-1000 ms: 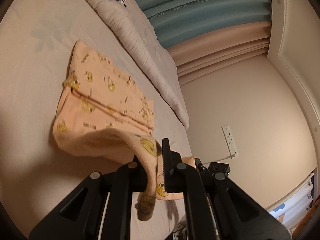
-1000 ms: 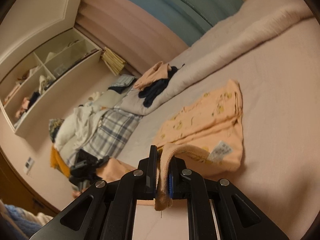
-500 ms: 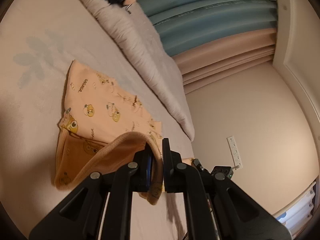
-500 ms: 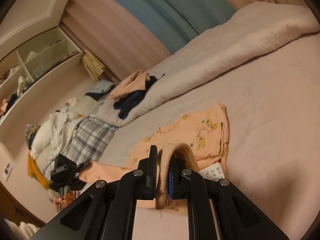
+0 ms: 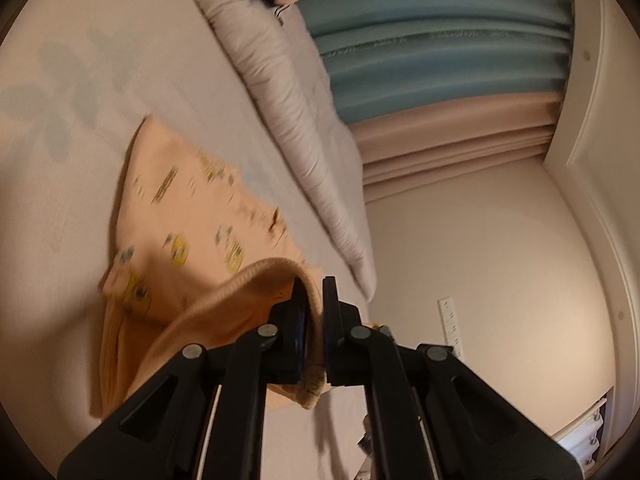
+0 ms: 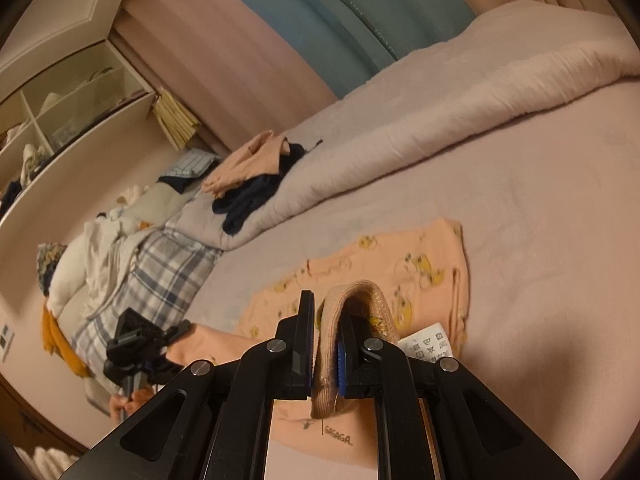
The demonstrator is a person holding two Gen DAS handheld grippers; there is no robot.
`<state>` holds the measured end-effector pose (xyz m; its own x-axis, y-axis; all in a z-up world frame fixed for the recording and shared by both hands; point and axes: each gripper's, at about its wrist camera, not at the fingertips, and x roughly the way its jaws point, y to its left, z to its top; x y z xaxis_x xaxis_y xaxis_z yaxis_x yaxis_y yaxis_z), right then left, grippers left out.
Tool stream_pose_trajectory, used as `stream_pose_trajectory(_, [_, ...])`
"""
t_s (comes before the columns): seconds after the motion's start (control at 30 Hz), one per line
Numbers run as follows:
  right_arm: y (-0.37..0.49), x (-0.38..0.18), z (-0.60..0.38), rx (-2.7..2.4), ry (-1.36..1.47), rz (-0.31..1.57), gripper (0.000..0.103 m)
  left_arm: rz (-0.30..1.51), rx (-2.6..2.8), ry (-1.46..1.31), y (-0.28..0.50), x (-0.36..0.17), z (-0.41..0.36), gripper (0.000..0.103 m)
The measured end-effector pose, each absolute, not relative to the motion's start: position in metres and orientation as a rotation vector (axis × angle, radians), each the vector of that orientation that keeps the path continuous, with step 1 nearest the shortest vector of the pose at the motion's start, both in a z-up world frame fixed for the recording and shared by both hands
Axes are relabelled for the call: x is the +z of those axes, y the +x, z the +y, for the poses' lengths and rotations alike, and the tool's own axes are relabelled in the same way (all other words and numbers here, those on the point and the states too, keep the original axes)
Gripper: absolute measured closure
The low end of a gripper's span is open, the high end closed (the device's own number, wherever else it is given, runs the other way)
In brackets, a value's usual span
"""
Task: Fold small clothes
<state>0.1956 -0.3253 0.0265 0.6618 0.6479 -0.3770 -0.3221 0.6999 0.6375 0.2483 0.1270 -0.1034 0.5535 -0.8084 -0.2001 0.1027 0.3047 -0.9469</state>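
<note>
The word "GAGAGA" stood in dark letters on the hem of the peach garment (image 6: pixel 420 276), low in the right wrist view, and a white care label (image 6: pixel 430 344) with laundry symbols poked out just right of the right gripper (image 6: pixel 325 344). That gripper's fingers were clamped on a ribbed fold of the garment. In the left wrist view the left gripper (image 5: pixel 314 320) was pinched tight on another ribbed edge, the cloth arching up from the pale bed sheet (image 5: pixel 120 80). The rest of the garment lay flat mid-frame, yellow cartoon prints showing. A rolled duvet (image 6: pixel 440 120) ran behind it, with dark and peach clothes (image 6: pixel 256 176) heaped at its left end, and teal curtains (image 5: pixel 440 40) beyond.
</note>
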Motion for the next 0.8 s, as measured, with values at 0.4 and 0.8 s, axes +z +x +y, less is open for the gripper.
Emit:
stream_pose_trajectory(0.4, [0.266,0.007,-0.324,0.501,0.623,0.719,0.091,0.712,-0.582,-1.142,0.293,-0.103,0.148,0.1])
stream_pose_trajectory(0.8, [0.315,-0.043,-0.345,0.345,0.774,0.926,0.08,0.831,-0.353,-1.112,0.332,-0.14,0.164,0.099])
